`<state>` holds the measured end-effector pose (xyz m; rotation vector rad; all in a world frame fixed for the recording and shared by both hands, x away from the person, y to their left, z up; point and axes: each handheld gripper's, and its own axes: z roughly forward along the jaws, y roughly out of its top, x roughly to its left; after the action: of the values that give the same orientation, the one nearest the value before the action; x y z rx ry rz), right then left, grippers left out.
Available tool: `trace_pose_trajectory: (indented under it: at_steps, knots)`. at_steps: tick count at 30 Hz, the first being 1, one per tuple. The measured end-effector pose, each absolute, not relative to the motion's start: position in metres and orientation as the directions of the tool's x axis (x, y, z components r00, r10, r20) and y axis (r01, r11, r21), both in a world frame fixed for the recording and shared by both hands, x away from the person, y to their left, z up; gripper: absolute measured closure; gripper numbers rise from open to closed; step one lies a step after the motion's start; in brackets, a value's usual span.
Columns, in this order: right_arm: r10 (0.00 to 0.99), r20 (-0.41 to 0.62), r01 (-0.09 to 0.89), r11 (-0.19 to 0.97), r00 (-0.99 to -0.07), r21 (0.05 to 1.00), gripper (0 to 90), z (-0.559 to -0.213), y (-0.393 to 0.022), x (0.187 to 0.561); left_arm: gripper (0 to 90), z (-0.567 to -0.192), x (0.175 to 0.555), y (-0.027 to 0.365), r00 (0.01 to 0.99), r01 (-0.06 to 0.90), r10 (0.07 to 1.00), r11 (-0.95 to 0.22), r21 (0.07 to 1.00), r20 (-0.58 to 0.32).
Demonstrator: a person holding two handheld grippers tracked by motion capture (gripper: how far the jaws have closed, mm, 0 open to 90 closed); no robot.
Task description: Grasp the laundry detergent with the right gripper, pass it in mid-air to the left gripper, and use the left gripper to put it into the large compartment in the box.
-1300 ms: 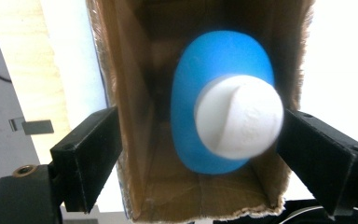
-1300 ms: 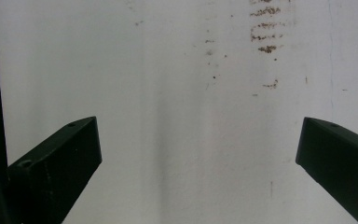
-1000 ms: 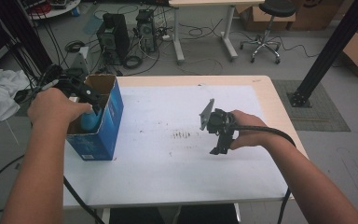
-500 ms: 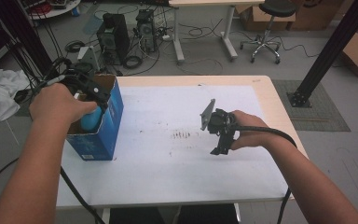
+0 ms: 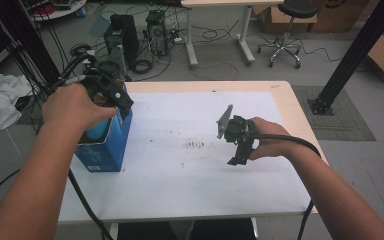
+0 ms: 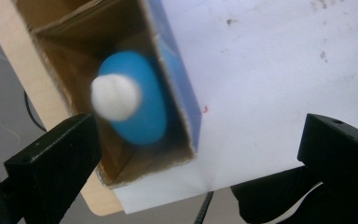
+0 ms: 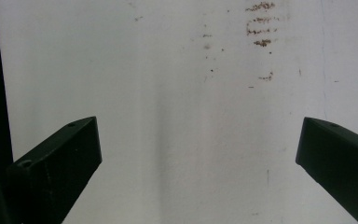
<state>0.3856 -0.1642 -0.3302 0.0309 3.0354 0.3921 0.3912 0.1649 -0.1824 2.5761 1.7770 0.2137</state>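
At the left of the frame the left gripper (image 6: pixel 196 154) hung spread above the bottle (image 6: pixel 133 105) standing in the box (image 5: pixel 111 142), apparently just dropped off; next, withdrawing clear. The right gripper (image 7: pixel 198 154) was spread, empty.

The blue bottle (image 6: pixel 135 105) in the box (image 6: pixel 177 93) is blurred.
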Motion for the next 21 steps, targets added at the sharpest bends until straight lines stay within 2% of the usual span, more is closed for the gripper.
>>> trace_pose_trajectory:
  at_steps: [9, 15, 21]
  knots:
    - [0.043, -0.077, 0.024, 0.972, -0.996, 0.234, 0.0, -0.325, -0.167, 0.387, 0.1, -0.180, 0.385, 0.127, 0.525, 0.843, 0.844, -0.533, 0.065, 0.108]
    - [0.043, -0.078, 0.024, 0.974, -0.996, 0.224, 0.0, -0.323, -0.166, 0.384, 0.1, -0.182, 0.379, 0.109, 0.602, 0.791, 0.793, -0.608, 0.070, 0.096]
    - [0.038, -0.078, 0.021, 0.977, -0.996, 0.214, 0.0, -0.320, -0.165, 0.380, 0.1, -0.187, 0.370, 0.089, 0.732, 0.672, 0.672, -0.740, 0.042, 0.111]
